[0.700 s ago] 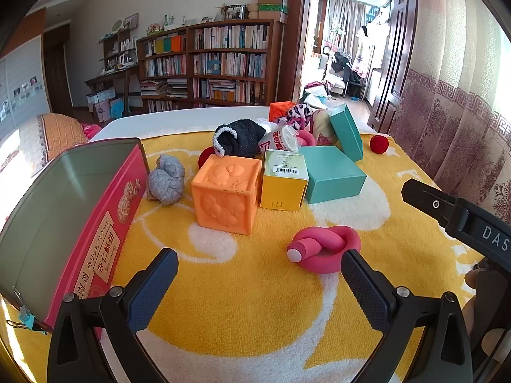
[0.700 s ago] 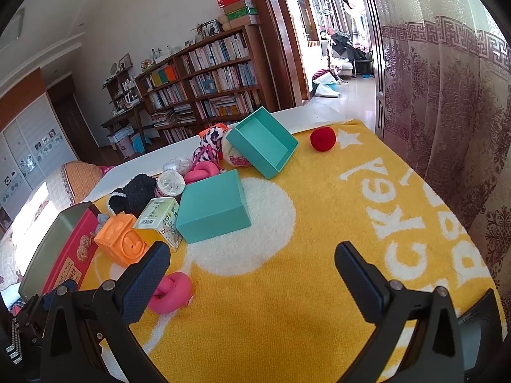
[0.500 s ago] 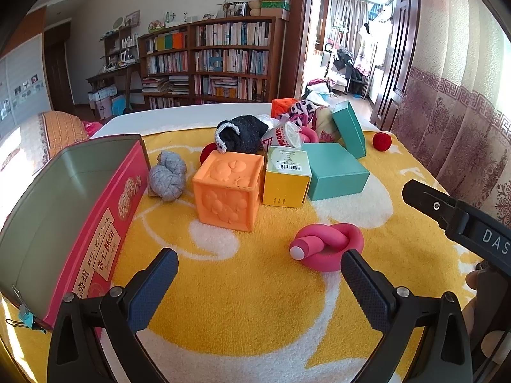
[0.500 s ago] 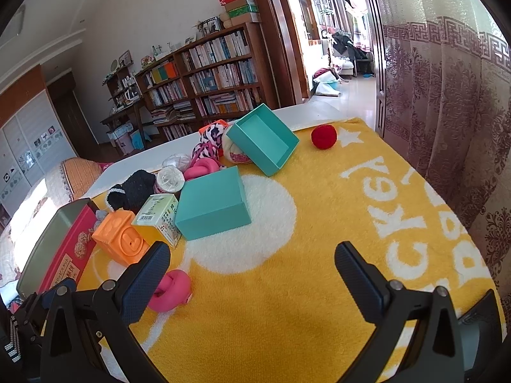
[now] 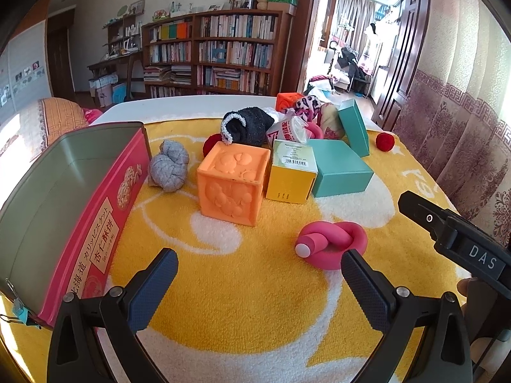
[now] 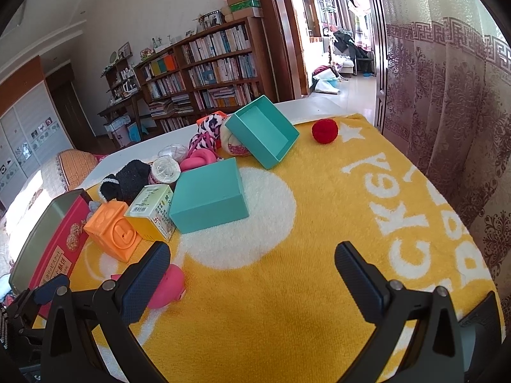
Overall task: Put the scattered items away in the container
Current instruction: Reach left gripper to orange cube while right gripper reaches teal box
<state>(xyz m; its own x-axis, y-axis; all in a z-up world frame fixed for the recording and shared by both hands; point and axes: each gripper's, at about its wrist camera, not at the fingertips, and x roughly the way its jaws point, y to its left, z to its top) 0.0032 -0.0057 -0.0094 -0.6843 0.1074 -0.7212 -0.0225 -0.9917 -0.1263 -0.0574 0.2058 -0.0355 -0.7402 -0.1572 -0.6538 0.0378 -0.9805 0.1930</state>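
Both tools point forward and downward. The left tool [image 5: 258, 282] has its jaws spread wide, nothing between the pads — the right tool [image 6: 252, 276] likewise, fully parted and empty. The right tool's body shows at the left view's right edge.

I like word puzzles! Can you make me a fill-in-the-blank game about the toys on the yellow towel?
1. The cube with bumpy pictures is coloured ____.
2. Both grippers, left and right, have their jaws ____.
3. The red tin has ____ toys showing inside it so far.
4. The knotted pink toy lies closest to the ____ gripper.

Missing words: orange; open; no; left
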